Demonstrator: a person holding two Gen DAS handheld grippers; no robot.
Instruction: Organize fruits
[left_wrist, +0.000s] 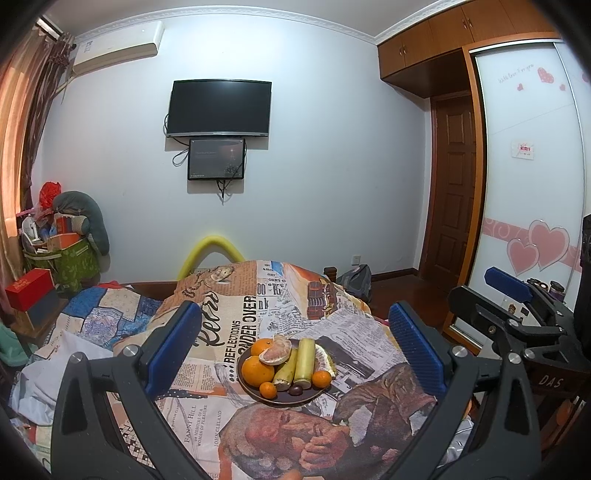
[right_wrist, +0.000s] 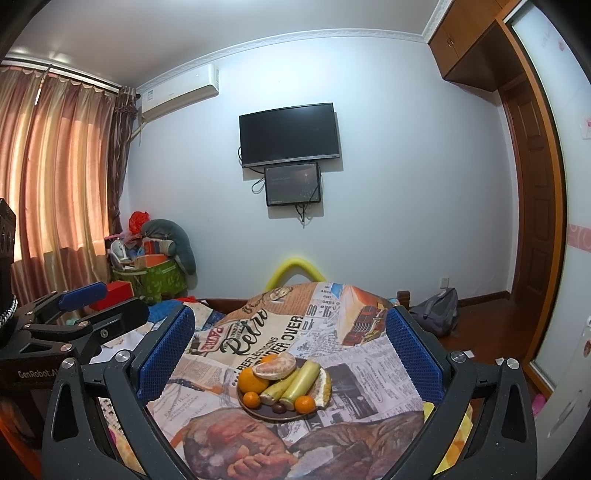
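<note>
Fruits (left_wrist: 284, 369) heaped on a dark plate (left_wrist: 291, 399), mid-cloth on a newsprint-patterned cover (left_wrist: 236, 332), well clear of its edges. Nearest: a small dark one and mandarins at the front rim; behind, two pale green stalks, long axes running front to back (tops tilted rightward); oranges and a peeled segment farthest. Left gripper (left_wrist: 291, 350) and right gripper (right_wrist: 290, 354) both spread wide, holding nothing, hovering short of the plate. Could be sorted already, or awaiting sorting.

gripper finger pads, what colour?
Blue, ridged texture; fingers show best in the right wrist view.
</note>
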